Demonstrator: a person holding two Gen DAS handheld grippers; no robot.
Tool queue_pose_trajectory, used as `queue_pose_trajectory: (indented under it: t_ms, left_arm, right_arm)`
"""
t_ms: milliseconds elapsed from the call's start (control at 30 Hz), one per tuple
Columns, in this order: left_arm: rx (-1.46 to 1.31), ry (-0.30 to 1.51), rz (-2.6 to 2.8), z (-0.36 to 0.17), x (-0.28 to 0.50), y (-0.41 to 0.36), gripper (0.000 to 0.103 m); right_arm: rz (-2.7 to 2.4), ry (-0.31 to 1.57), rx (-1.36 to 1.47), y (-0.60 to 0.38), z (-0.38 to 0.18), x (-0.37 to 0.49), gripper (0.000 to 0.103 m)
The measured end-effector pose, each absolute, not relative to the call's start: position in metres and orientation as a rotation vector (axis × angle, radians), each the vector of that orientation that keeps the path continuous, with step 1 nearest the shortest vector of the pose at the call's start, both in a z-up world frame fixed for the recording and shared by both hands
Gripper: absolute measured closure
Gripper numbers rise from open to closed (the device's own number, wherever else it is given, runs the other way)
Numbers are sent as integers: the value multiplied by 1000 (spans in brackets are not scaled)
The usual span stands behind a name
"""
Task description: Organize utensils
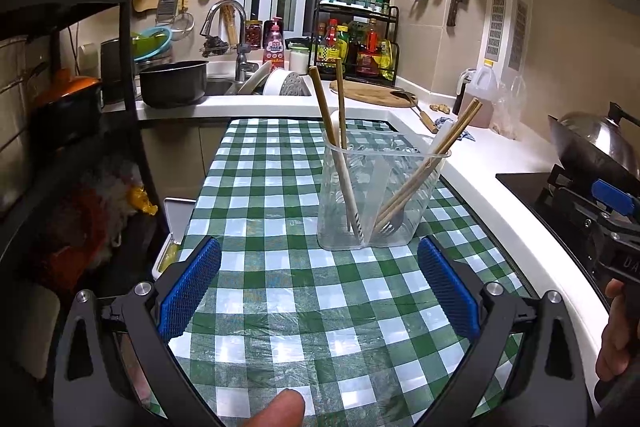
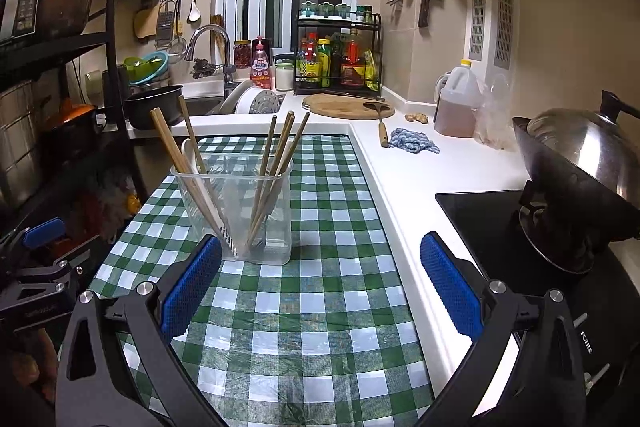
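A clear plastic utensil holder [image 1: 380,195] stands upright on the green checked tablecloth [image 1: 280,287]. It holds wooden chopsticks [image 1: 444,143], a white spoon and a fork [image 1: 388,225]. My left gripper [image 1: 318,287] is open and empty, a little in front of the holder. In the right wrist view the holder [image 2: 236,211] with its chopsticks [image 2: 280,151] stands ahead and left. My right gripper [image 2: 320,283] is open and empty above the cloth [image 2: 312,327], its left pad [image 2: 192,287] close in front of the holder.
White counter [image 2: 404,179] borders the cloth on the right, with a stove and wok [image 2: 580,187], an oil jug [image 2: 456,103], a blue rag [image 2: 414,143] and a cutting board [image 2: 344,105]. A sink with pots lies behind. A black shelf rack [image 1: 80,107] stands left.
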State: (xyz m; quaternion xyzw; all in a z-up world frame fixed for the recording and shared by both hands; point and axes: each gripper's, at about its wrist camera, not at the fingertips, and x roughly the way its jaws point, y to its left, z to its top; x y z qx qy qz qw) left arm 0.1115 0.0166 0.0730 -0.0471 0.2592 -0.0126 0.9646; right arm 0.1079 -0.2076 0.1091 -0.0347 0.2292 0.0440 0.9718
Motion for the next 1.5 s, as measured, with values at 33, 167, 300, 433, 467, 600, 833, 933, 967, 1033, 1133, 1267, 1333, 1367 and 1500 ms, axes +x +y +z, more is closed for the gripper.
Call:
queue_pose_trajectory:
  t_ms: [33,167,300,433,467,600,833,933,967,1033,1133,1267,1333,1367,1500]
  left_arm:
    - [-96,523,-26,73,111,17,8]
    - [-97,523,-24,73,111,18,8]
    - [-98,521,-23,73,111,18,8]
    - [-90,515,-19,74,110,17,8]
    - [-91,515,-19,74,110,16,8]
    - [-84,510,-14,74,109,16,8]
    - [-81,503,-11,76,108,17,8]
    - [-77,503,-14,76,108,16,8]
    - [-77,503,-16,76,108,16,8]
    - [-77,504,-16,76,109,16,8]
    - [-76,503,-17,76,109,16,8]
    - [-71,502,-20,75,109,15,8]
    - [-70,503,-24,75,109,15,8]
    - [-70,504,-26,74,109,14,8]
    - [-70,504,-27,74,109,14,8]
  right_arm:
    - [90,462,-70,-208,109,108,5]
    - [88,461,-70,-208,109,108,5]
    - [88,460,-69,-208,109,108,5]
    - [88,461,-68,-209,110,108,5]
    - [89,460,-68,-209,110,108,5]
    - [91,459,-71,-209,110,108,5]
    - [93,461,-75,-205,109,107,5]
    - [92,460,-75,-205,109,107,5]
    - [91,460,-75,-205,109,107,5]
    - [92,461,-73,-205,109,107,5]
    - [92,460,-74,-205,109,107,5]
    - [91,461,-74,-204,109,106,5]
    - [91,461,-73,-204,110,106,5]
    - [91,461,-75,-204,110,106,5]
    - [92,462,-74,-204,110,106,5]
